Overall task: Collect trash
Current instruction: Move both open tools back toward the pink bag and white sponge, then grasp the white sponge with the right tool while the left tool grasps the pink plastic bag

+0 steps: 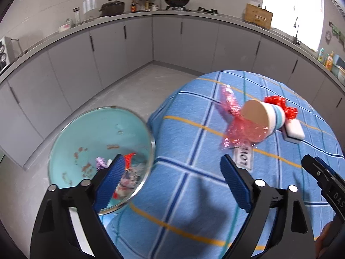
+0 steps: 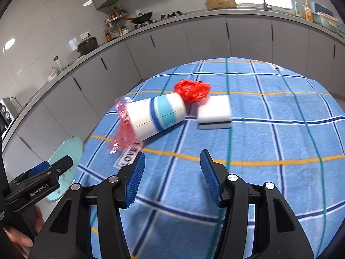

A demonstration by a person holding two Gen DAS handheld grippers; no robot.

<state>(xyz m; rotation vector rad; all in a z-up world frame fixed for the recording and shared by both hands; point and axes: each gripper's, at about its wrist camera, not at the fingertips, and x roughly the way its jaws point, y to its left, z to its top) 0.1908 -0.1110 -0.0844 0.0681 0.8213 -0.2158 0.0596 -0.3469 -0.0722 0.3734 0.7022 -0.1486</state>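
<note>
- Paper cup point(image 2: 156, 115) lies on its side on the desk point(image 2: 269, 142), long axis running left-near to right-far, pink wrap point(image 2: 123, 129) at its mouth.
- Right gripper point(image 2: 172, 177) is spread and empty, cup just ahead and left.
- Left gripper point(image 1: 172, 183) is also spread, nearer the bin point(image 1: 94, 142); cup sits ahead-right.

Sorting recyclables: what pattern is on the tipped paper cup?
White paper cup with blue bands, clearest in the right wrist view.
</note>
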